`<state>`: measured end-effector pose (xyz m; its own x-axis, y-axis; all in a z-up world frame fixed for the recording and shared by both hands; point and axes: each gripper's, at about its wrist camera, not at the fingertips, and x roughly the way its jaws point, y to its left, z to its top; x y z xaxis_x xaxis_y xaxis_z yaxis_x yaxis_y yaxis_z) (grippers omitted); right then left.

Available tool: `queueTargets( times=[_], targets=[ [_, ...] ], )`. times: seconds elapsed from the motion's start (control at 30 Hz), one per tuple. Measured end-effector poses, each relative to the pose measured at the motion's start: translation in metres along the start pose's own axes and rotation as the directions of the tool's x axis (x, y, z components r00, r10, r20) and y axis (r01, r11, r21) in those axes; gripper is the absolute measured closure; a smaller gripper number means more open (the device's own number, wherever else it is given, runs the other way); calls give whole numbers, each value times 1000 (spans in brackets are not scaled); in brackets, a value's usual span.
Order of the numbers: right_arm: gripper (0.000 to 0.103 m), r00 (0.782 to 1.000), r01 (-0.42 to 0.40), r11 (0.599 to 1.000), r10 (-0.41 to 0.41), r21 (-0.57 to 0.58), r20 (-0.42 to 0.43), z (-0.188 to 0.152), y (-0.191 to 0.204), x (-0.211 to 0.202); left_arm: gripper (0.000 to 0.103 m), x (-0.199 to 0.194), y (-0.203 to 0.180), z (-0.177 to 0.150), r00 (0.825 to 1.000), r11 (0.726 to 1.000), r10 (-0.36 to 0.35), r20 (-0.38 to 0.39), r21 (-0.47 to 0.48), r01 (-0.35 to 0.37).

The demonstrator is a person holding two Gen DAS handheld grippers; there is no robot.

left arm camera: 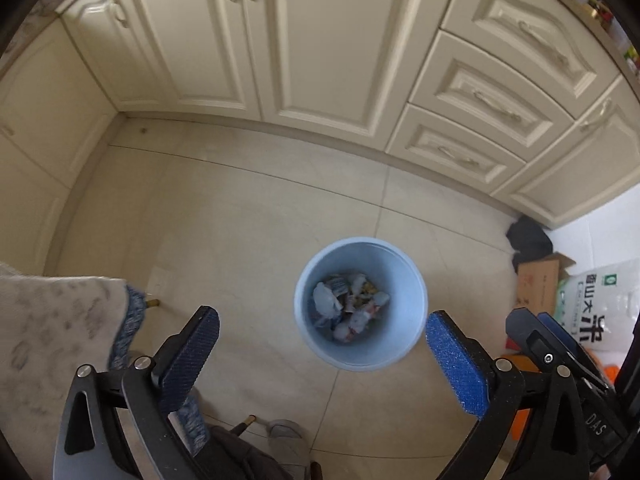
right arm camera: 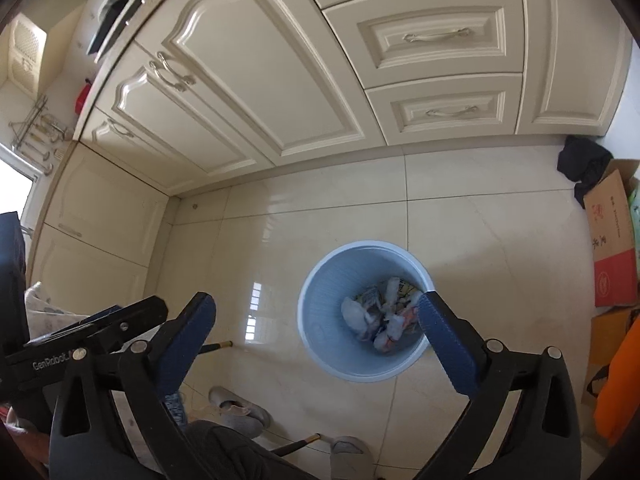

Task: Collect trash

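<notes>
Crumpled trash is seen at the bottom of a blue bin on the tiled floor, below both the left gripper and right gripper, whose fingers are spread wide and empty.

Cream cabinets, a cardboard box, possibly a rice bag.

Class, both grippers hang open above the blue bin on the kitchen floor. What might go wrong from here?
1. The left gripper and right gripper sit side by side; they may collide.
2. The blue bin is light-looking and unsupported; a nudge might tip out the wrappers.
</notes>
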<state>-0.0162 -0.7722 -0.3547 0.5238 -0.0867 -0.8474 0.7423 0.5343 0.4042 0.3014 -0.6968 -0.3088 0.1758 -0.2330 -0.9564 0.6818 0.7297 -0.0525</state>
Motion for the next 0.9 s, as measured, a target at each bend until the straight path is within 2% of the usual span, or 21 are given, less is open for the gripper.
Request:
queueTargets(
  times=[0.13, 0.3, 0.37, 0.53, 0.63, 0.9],
  targets=[
    [0, 1000, 18, 1000, -18, -26, 12, -2, 14, -14, 1, -36, 5, -19, 999, 1000, 2, 38, -17, -1],
    [0, 999, 11, 999, -9, -45, 42, -7, 33, -38, 1, -83, 20, -48, 994, 998, -57, 97, -23, 59],
    [0, 998, 4, 998, 0, -62, 63, -9, 46, -51, 1, -108, 27, -61, 986, 996, -81, 142, -20, 85],
    [0, 994, -21, 992, 34, -122, 103, -14, 86, -84, 1, -174, 58, -101, 952, 991, -118, 281, -27, 131],
    [0, 990, -42, 982, 66, -185, 125, -20, 121, -102, 1, -210, 87, -125, 928, 989, -116, 355, -48, 143],
    [0, 970, -132, 923, 196, -360, 145, -51, 233, -143, 1, -302, 183, -226, 850, 984, -18, 526, -140, 107]
  ],
)
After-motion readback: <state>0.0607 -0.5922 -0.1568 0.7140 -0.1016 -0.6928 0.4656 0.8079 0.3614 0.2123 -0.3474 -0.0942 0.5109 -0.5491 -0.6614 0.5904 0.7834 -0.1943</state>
